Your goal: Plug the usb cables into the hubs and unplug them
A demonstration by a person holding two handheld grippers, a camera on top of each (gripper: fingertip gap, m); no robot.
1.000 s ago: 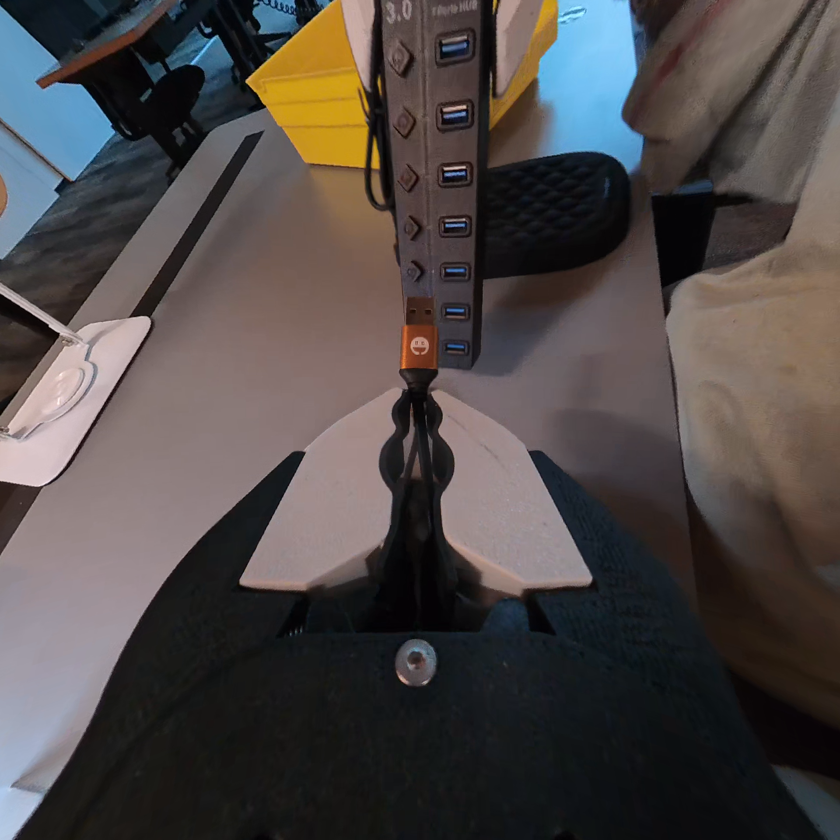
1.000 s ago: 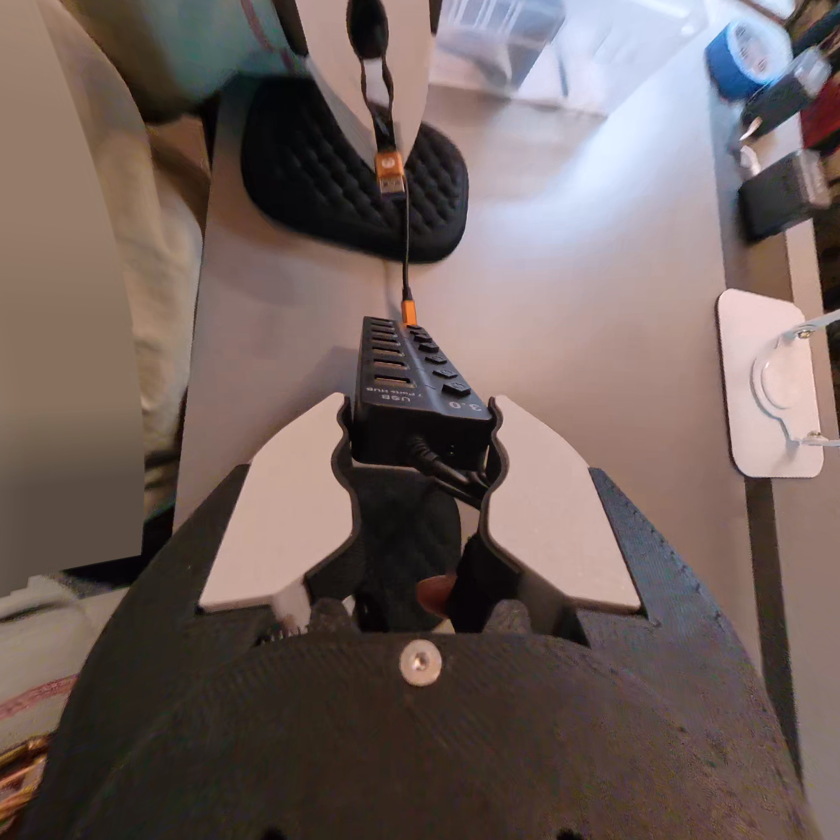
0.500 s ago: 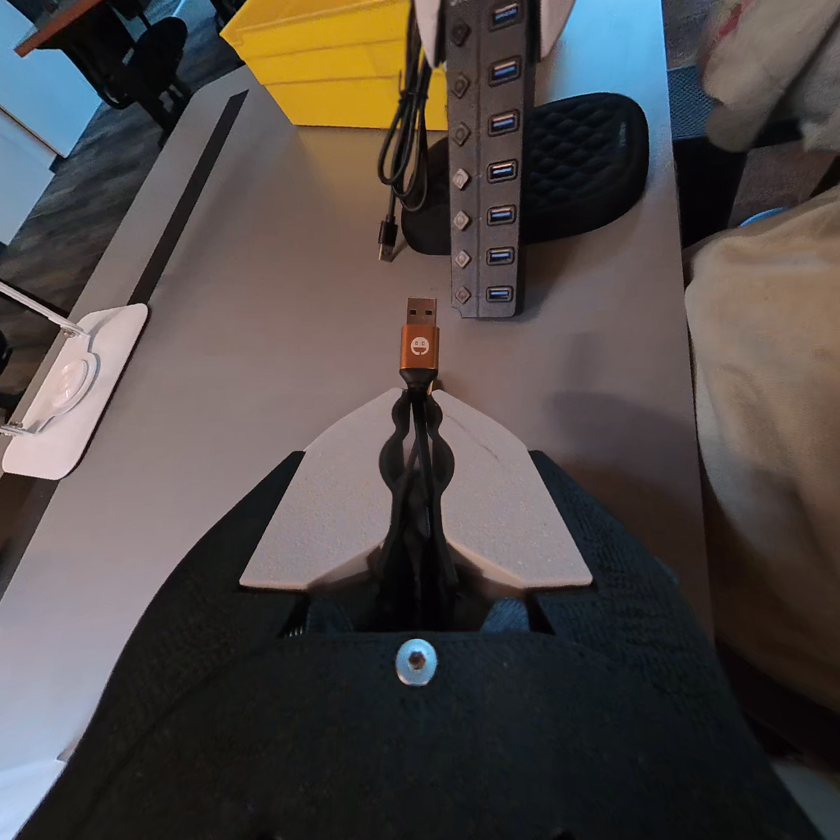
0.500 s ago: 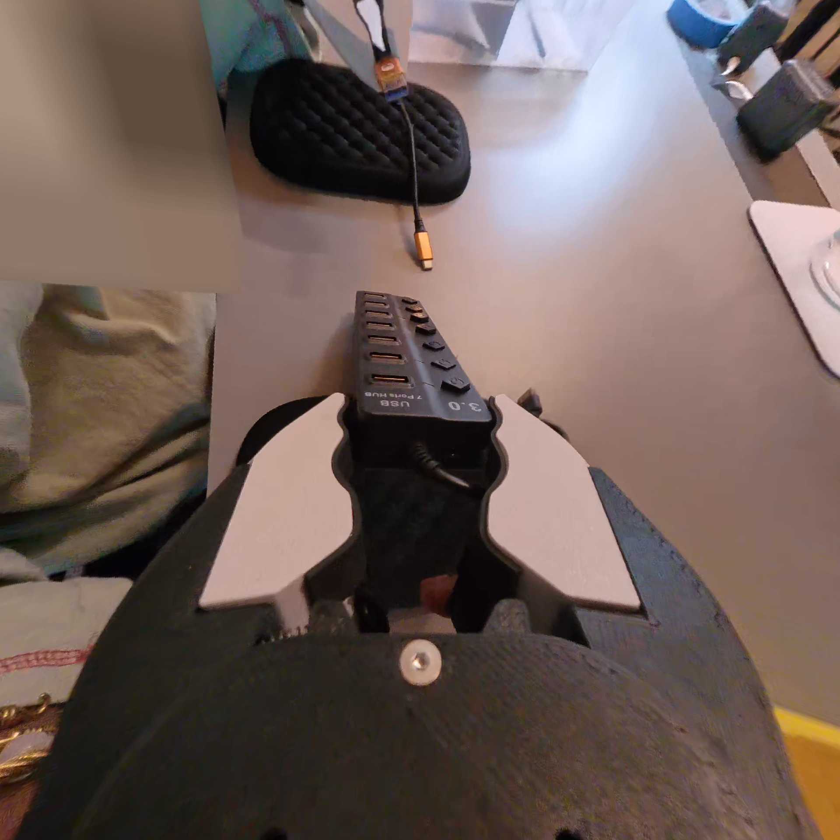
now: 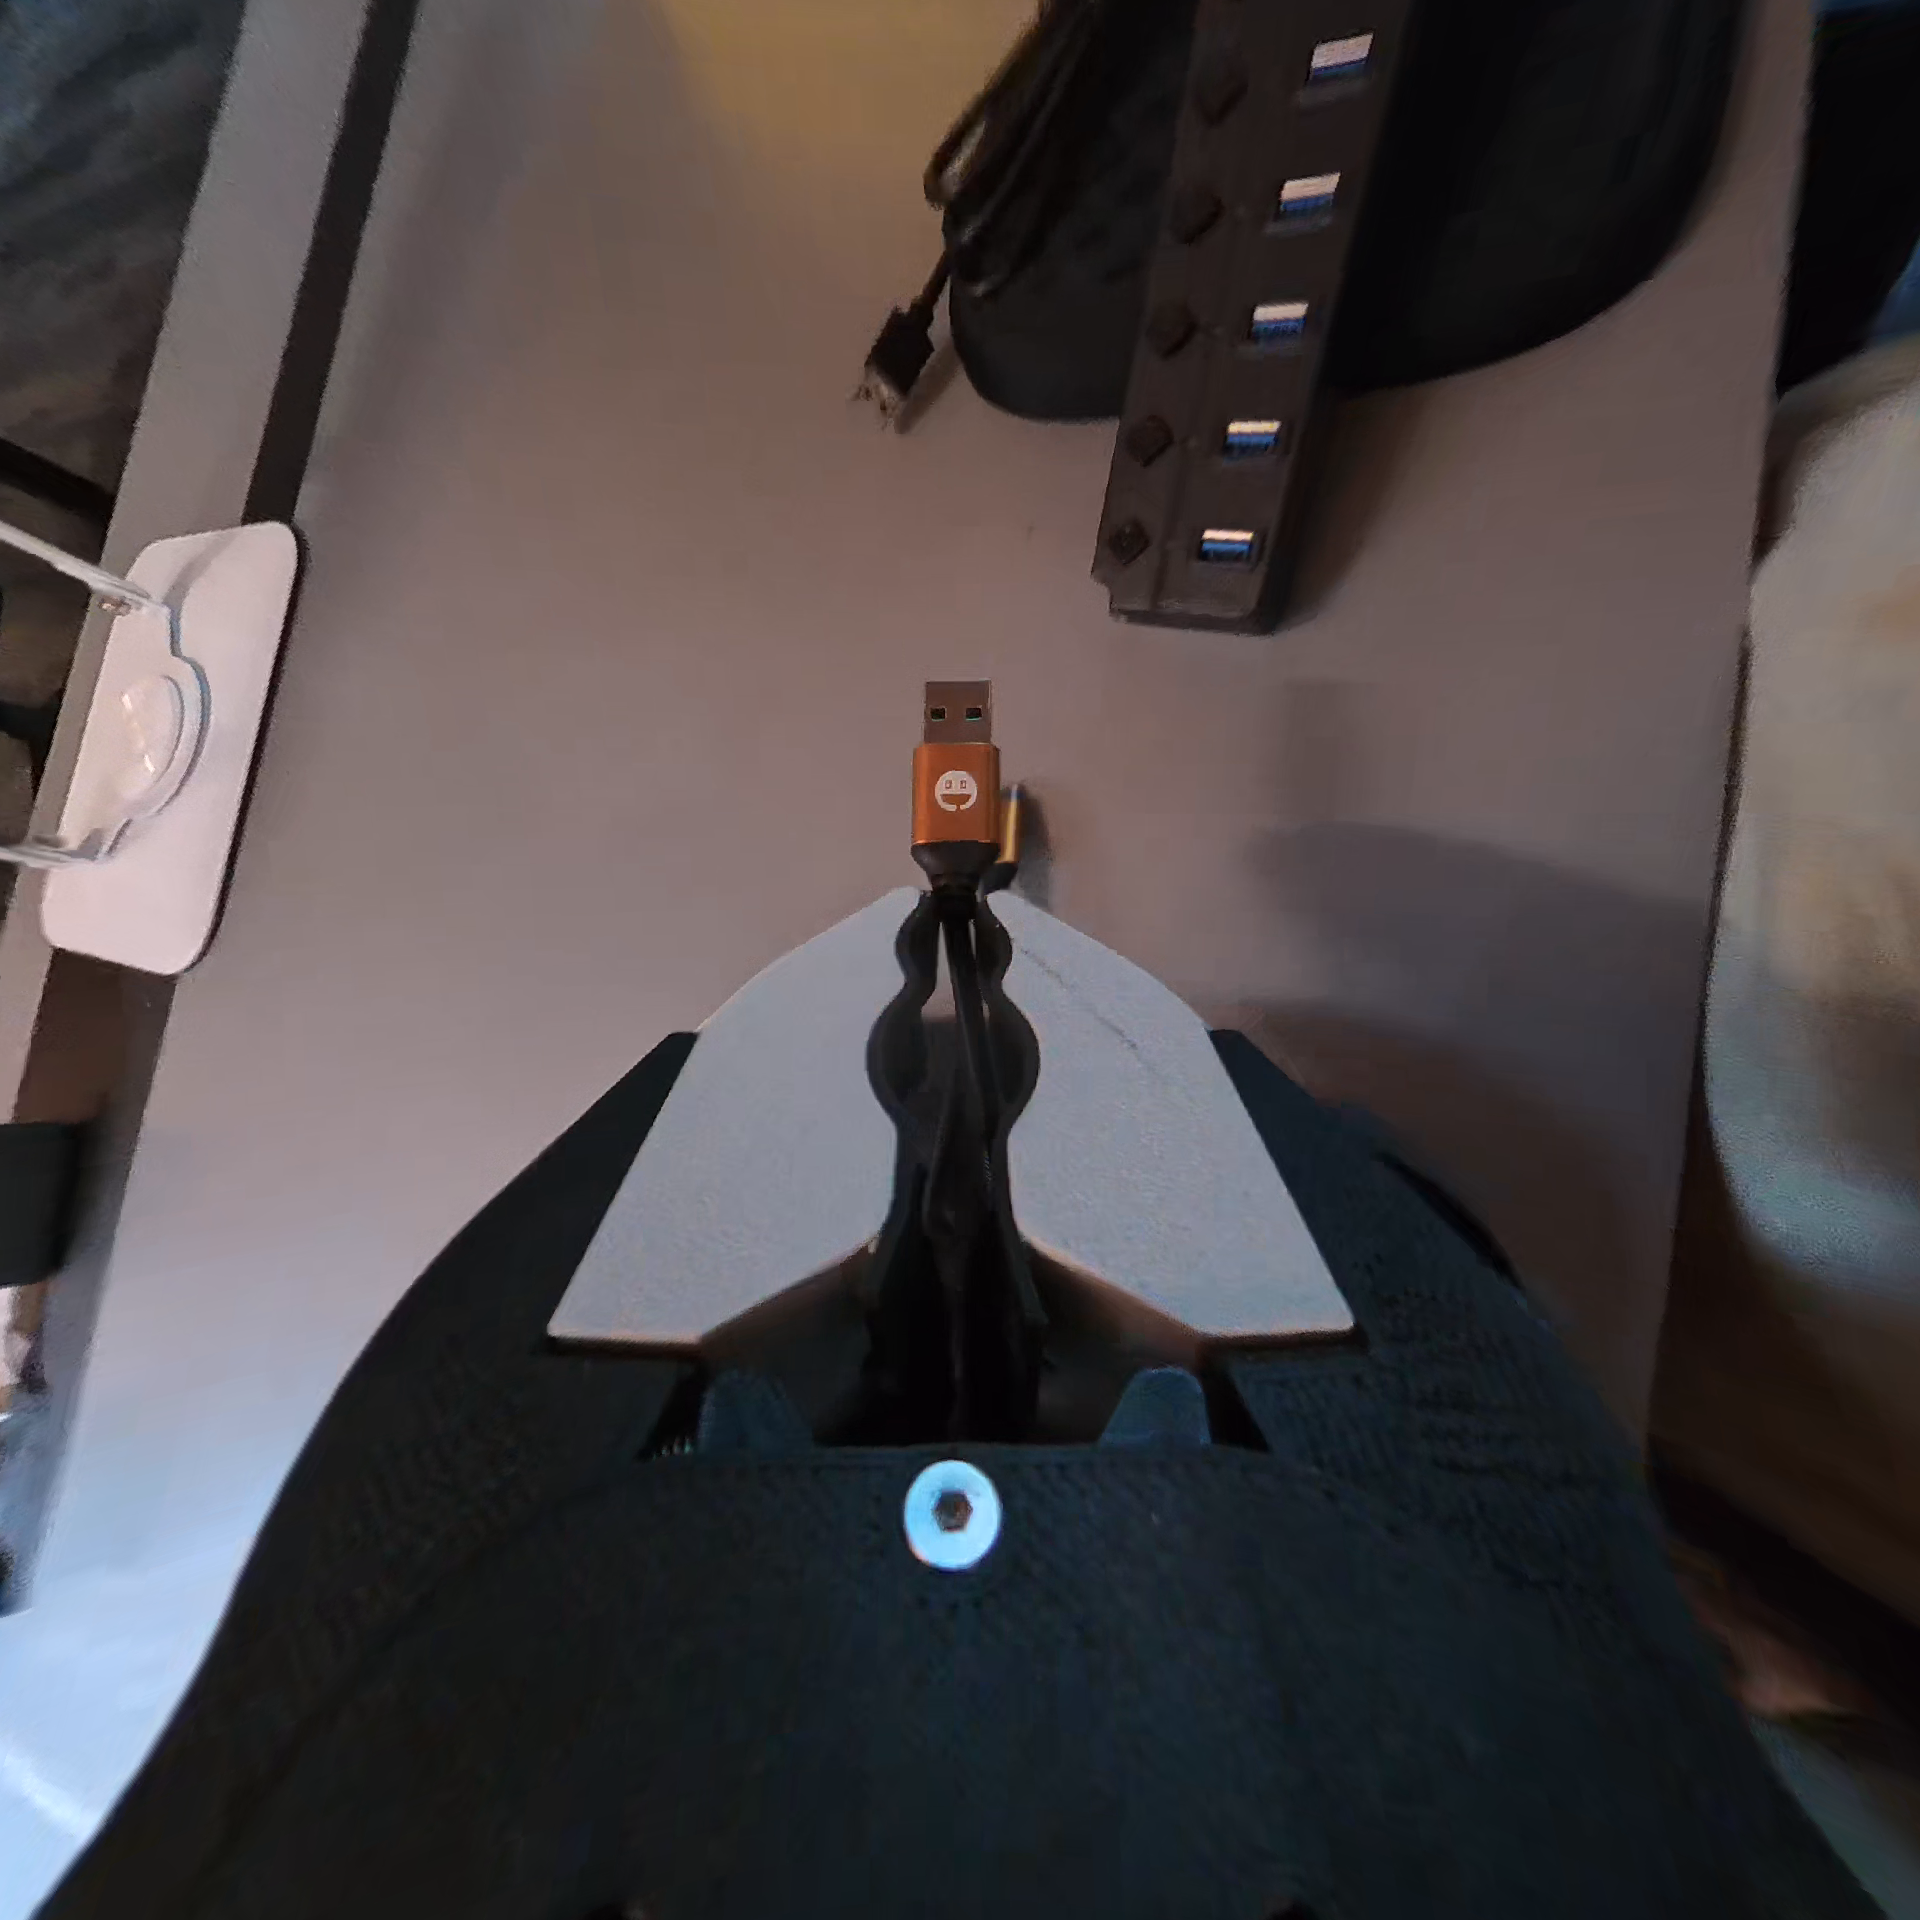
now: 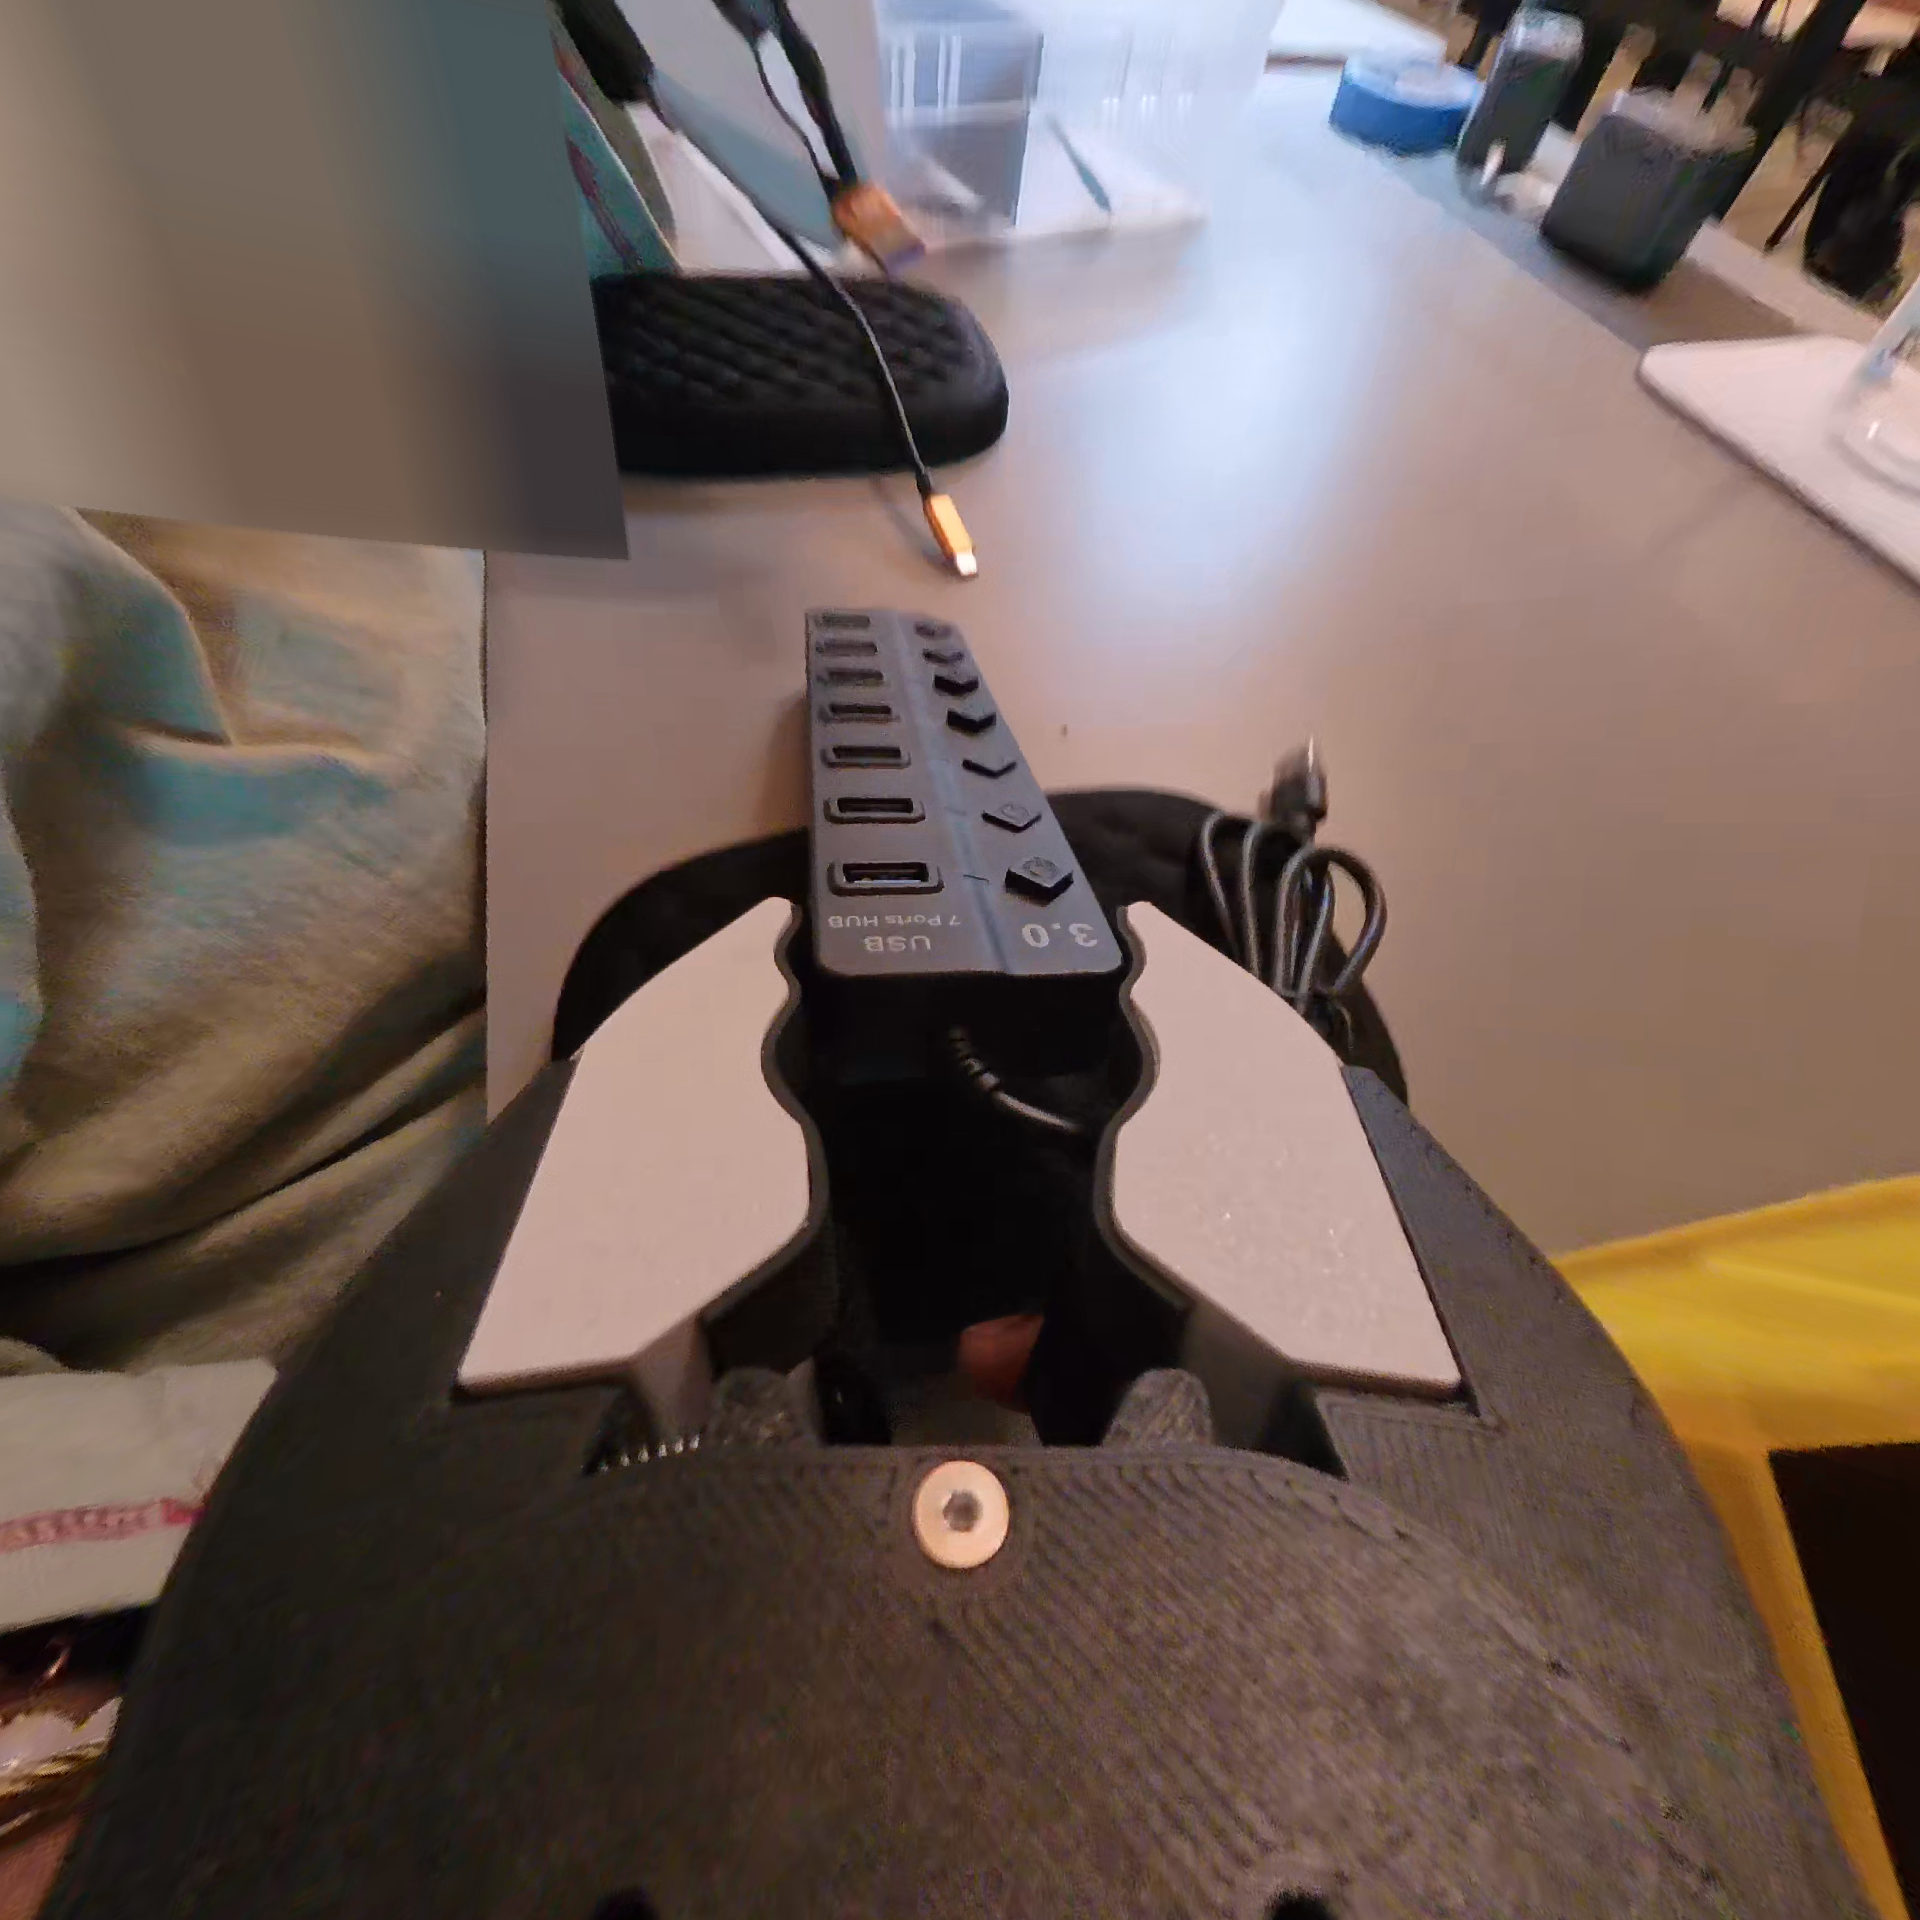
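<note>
My left gripper (image 5: 956, 906) is shut on a black cable just behind its orange USB-A plug (image 5: 956, 774), which sticks out forward above the grey table (image 5: 582, 623). The cable's small orange end (image 6: 951, 528) lies on the table. My right gripper (image 6: 956, 935) is shut on the cabled end of a black multi-port USB hub (image 6: 925, 800). In the left wrist view the hub (image 5: 1216, 395) lies ahead and to the right of the plug, apart from it, ports facing up. The left gripper's fingers (image 6: 748, 156) show far off at the top of the right wrist view.
A black quilted wrist rest (image 6: 800, 374) lies near a person's light clothing (image 6: 208, 883). Another black pad (image 5: 1558, 208) and the hub's coiled black cable (image 6: 1299, 904) lie under and beside the hub. A yellow bin (image 6: 1714, 1351), a white stand base (image 5: 156, 748) and a clear box (image 6: 1039, 104) are around.
The two grippers have drawn apart: the hub has moved away from the orange plug, back and to the right in the left wrist view, and lower over the black pad. Both grips are unchanged.
</note>
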